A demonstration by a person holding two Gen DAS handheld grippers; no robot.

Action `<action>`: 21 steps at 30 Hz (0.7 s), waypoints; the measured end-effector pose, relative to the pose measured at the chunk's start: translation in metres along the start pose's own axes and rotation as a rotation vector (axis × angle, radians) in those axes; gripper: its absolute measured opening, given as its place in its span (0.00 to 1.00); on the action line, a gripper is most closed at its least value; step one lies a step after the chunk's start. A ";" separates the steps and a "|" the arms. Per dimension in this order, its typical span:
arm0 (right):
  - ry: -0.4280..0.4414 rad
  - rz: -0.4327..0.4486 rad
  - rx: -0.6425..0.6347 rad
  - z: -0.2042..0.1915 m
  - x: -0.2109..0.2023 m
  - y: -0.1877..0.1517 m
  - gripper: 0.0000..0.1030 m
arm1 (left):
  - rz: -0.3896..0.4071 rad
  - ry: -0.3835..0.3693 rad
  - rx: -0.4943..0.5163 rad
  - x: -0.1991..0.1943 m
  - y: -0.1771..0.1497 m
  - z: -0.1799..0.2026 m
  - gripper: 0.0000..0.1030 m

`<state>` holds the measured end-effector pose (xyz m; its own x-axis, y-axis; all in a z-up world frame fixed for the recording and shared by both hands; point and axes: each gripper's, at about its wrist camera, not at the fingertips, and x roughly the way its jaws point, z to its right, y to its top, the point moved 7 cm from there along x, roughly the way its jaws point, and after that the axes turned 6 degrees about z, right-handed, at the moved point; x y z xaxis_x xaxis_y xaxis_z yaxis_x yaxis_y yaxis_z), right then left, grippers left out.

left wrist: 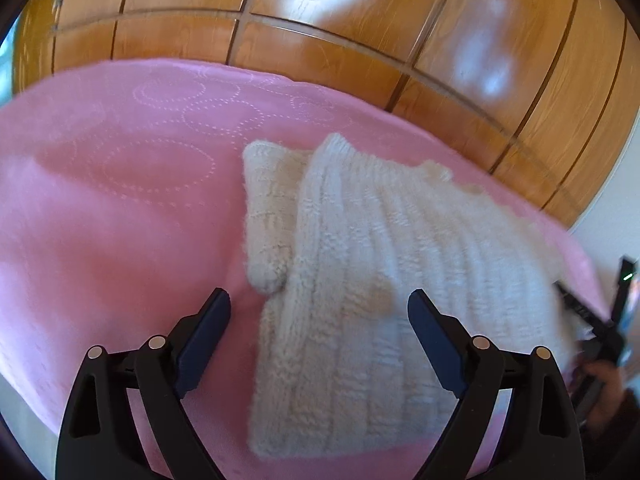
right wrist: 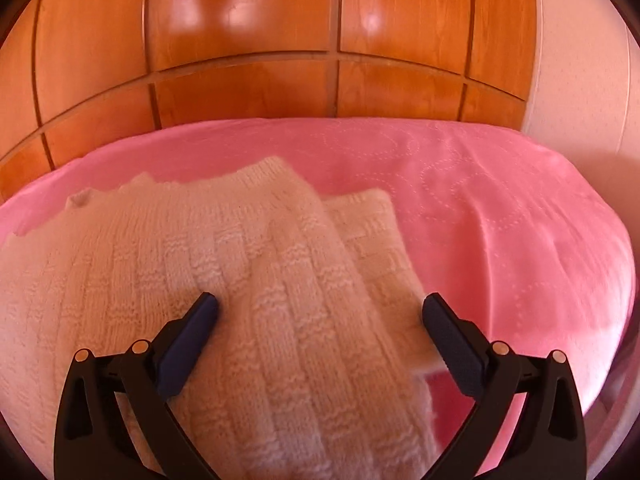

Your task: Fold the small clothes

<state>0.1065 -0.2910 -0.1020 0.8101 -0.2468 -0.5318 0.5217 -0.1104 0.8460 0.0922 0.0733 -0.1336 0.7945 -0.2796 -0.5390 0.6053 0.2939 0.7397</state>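
Note:
A small cream knitted sweater (left wrist: 360,264) lies partly folded on a pink cloth (left wrist: 120,208). A sleeve (left wrist: 268,216) shows at its left side under a folded-over layer. My left gripper (left wrist: 319,308) is open and empty, hovering over the sweater's near left part. In the right wrist view the sweater (right wrist: 200,280) fills the left and middle, with a folded layer (right wrist: 372,236) peeking out to the right. My right gripper (right wrist: 320,312) is open and empty, just above the sweater's right part. The other gripper (left wrist: 600,320) shows at the left view's right edge.
The pink cloth (right wrist: 500,220) covers the whole work surface and has a dotted circle pattern. A glossy wooden panelled wall (right wrist: 280,40) stands right behind it. A pale wall (right wrist: 580,80) is at the far right. The surface's edge curves down at the right.

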 end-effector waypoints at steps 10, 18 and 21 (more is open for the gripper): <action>0.218 0.020 -0.082 -0.051 -0.052 0.000 0.98 | -0.042 -0.167 -0.141 0.002 0.003 0.006 0.90; 0.274 -0.023 -0.134 -0.069 -0.070 -0.025 0.98 | -0.051 -0.199 -0.185 0.008 0.006 0.006 0.90; 0.231 -0.005 -0.181 -0.067 -0.072 -0.027 0.98 | -0.045 -0.213 -0.196 0.008 0.007 0.006 0.92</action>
<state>0.0515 -0.2058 -0.0894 0.8363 -0.0183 -0.5480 0.5479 0.0674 0.8338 0.1024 0.0677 -0.1306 0.7511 -0.4761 -0.4575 0.6541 0.4422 0.6137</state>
